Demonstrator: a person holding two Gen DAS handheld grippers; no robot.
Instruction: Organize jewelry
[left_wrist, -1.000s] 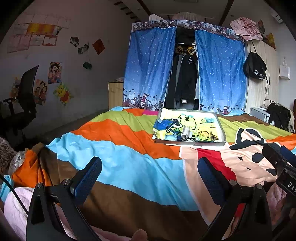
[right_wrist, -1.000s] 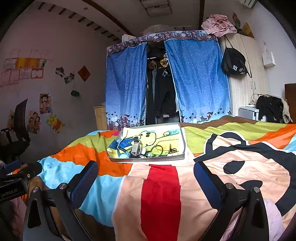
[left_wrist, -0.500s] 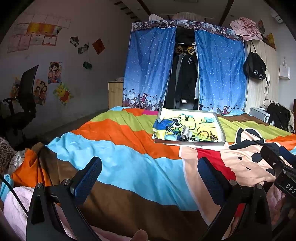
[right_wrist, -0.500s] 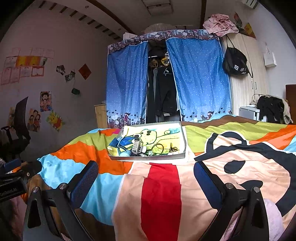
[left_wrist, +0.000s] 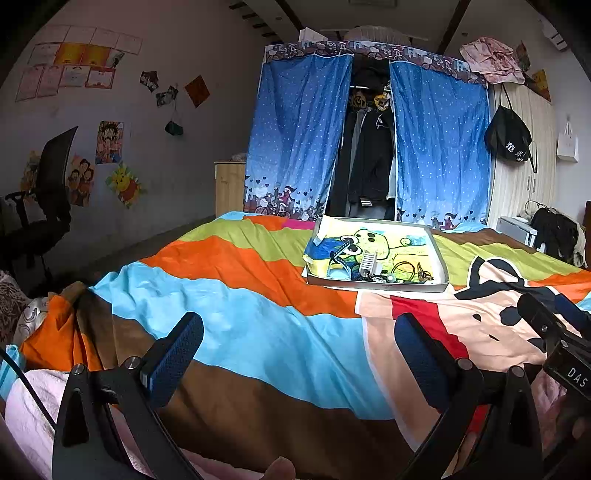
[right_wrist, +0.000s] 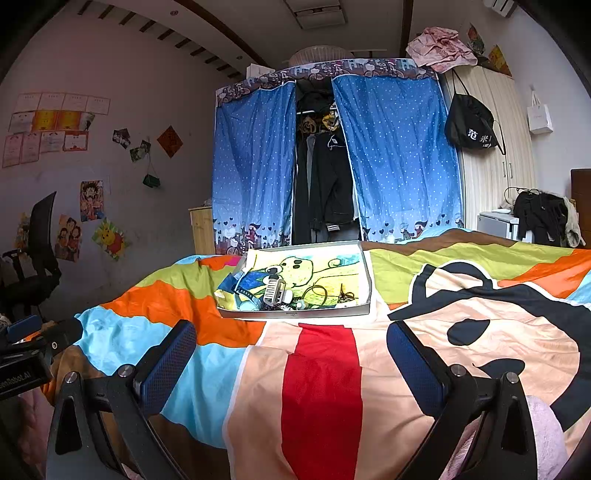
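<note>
Shallow rectangular tray (left_wrist: 376, 286) of tangled jewelry (right_wrist: 295, 295), rumpled striped bedspread (left_wrist: 236, 325)

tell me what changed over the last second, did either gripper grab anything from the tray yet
Nothing taken hold of. The right gripper tilted slightly, so the tray sits a little lower in its view. The left gripper stayed put. Both stay open and empty above the bedspread, well short of the tray, and the jewelry in it lies untouched.
</note>
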